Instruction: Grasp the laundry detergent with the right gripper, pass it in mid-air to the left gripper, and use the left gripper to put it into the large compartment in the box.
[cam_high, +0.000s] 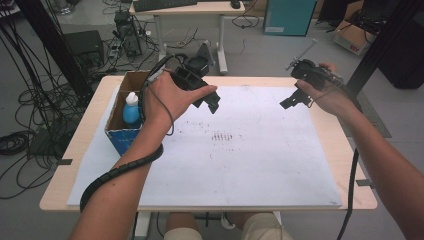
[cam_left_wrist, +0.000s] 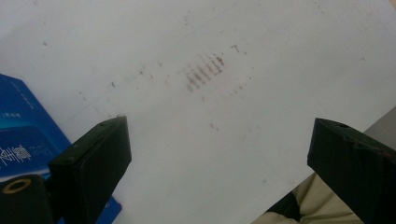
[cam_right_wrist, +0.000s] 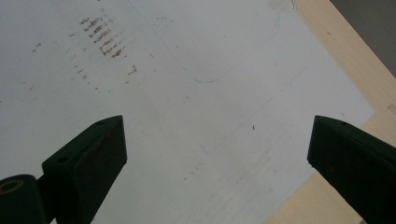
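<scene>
A person holds both grippers in the air above a white sheet on a wooden table. My left gripper hovers over the sheet's far left part, jaws wide apart with nothing between them. My right gripper hangs over the far right part, also open and empty. A patch of brown smudge marks lies near the sheet's middle, also seen in the left gripper view and the right gripper view.
A cardboard box with blue printed sides stands at the table's left, holding a blue bottle with a white cap. The box's blue side lies by the left jaw. Cables and desks crowd the floor beyond.
</scene>
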